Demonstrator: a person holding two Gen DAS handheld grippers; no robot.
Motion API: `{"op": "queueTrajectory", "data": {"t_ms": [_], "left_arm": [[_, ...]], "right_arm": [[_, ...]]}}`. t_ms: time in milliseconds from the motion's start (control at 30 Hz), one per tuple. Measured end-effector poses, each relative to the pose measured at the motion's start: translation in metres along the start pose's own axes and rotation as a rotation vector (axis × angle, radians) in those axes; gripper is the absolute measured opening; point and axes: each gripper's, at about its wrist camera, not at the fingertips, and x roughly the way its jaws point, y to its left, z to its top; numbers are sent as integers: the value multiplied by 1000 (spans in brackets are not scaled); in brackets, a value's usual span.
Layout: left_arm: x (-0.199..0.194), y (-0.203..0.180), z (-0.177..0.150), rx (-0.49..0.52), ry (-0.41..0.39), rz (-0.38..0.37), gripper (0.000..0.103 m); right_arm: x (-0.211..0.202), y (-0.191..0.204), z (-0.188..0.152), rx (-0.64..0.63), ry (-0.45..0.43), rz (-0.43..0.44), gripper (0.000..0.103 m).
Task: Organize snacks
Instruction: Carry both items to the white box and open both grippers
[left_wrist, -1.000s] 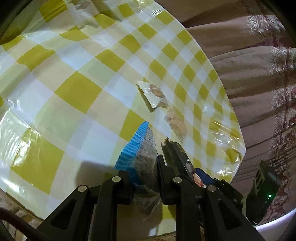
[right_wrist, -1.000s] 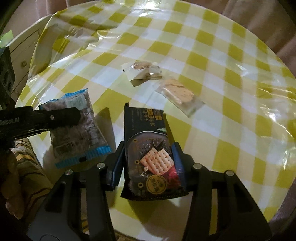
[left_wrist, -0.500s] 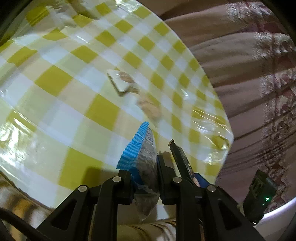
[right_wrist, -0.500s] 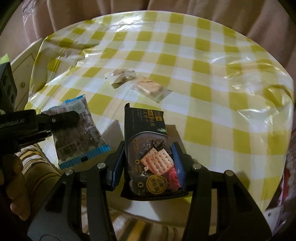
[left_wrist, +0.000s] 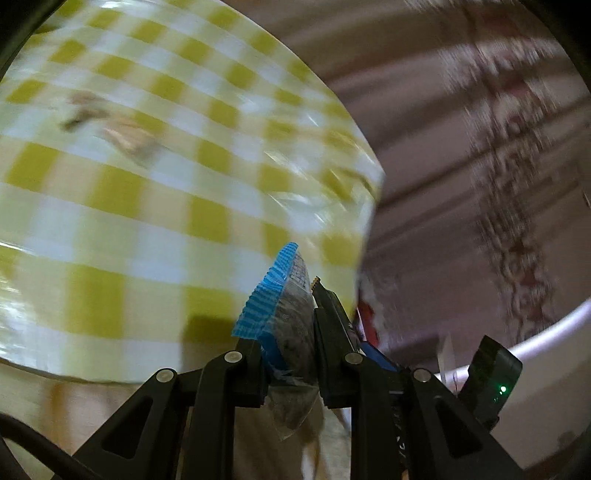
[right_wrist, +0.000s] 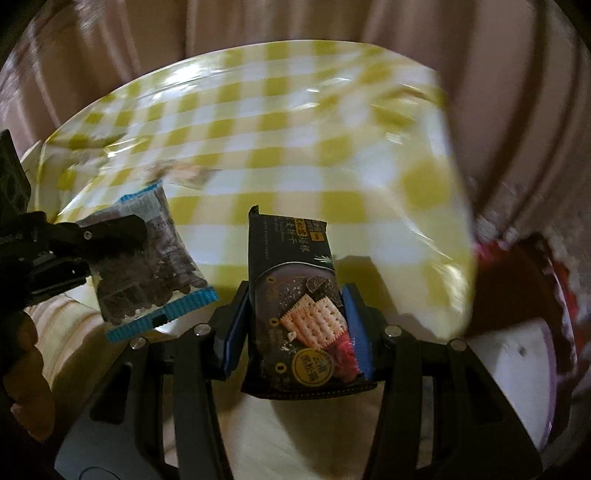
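Note:
My left gripper (left_wrist: 290, 343) is shut on a clear snack bag with blue crimped ends (left_wrist: 284, 306), holding it edge-on above the near rim of the table; the bag also shows in the right wrist view (right_wrist: 147, 266). My right gripper (right_wrist: 295, 314) is shut on a dark cracker packet (right_wrist: 295, 295), which appears edge-on in the left wrist view (left_wrist: 332, 306). Two small clear-wrapped biscuits (left_wrist: 125, 134) lie blurred on the yellow checked tablecloth (left_wrist: 147, 206), far from both grippers.
The round table's edge (right_wrist: 458, 221) falls off to the right. Pinkish curtains (left_wrist: 461, 129) hang behind. A white rounded object (right_wrist: 517, 369) and something red (right_wrist: 561, 288) sit low at the right. Striped fabric (right_wrist: 66, 332) is below the table's near left edge.
Both grippers have pulled back from the table and swung to the right, each keeping its packet. The two biscuits on the cloth now lie farther away. Both views are motion-blurred.

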Motion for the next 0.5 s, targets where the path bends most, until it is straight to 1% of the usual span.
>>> {"op": "queueTrajectory", "data": {"t_ms": [167,267,367,500], "left_arm": [[47,-48,-29,91,125,-33,21],[73,-74,-49,141,196,-49,21],[98,-95,-68,189,268,-38,21],[126,-113,-90,248,359,4,21]], "right_arm": [[-25,-64,-29,95,7,-97,52],[-33,-100,-49,146,32,-161,52],[-35,-130,-68,201,65,-206,52],[-36,-155,-87,247,98,-237,52]]}}
